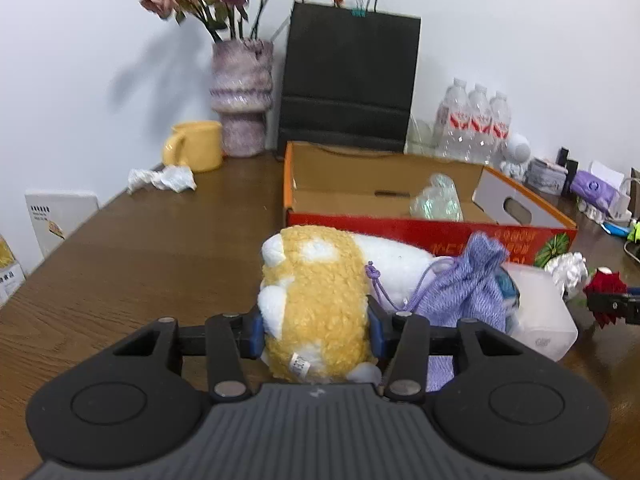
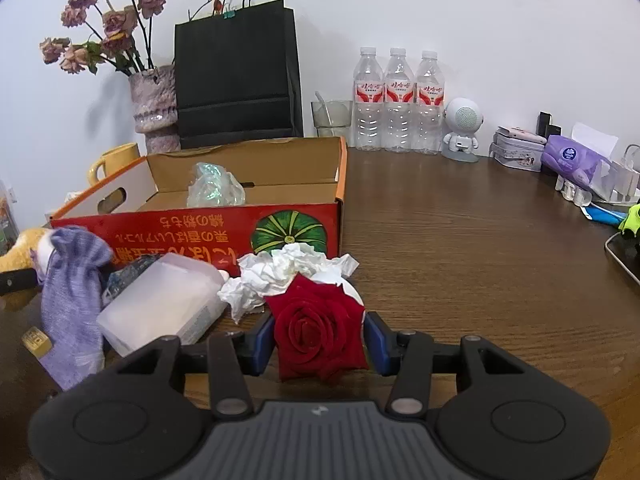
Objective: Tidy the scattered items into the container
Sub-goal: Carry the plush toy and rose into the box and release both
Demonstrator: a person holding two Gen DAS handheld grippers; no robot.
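Both grippers are mid-grab rn. Left gripper (image 1: 316, 330) has its jaws partly closed, pads squeezing the yellow-white plush toy (image 1: 316, 300) around its body, prob so the soft thing doesn't slip on the lift. Right gripper (image 2: 320, 340) has jaws about half open, with the red rose (image 2: 318, 336) between the pads; looks pinched, gently I'd guess, bc petals crush.

Both items sit on the worktop (image 2: 460, 260) just in front of the cardboard box (image 2: 200, 232), which is open-topped w/ one crinkly plastic wrap (image 2: 214, 188) inside. Box front has a pumpkin pic + upside-down Japanese text, can't read it.
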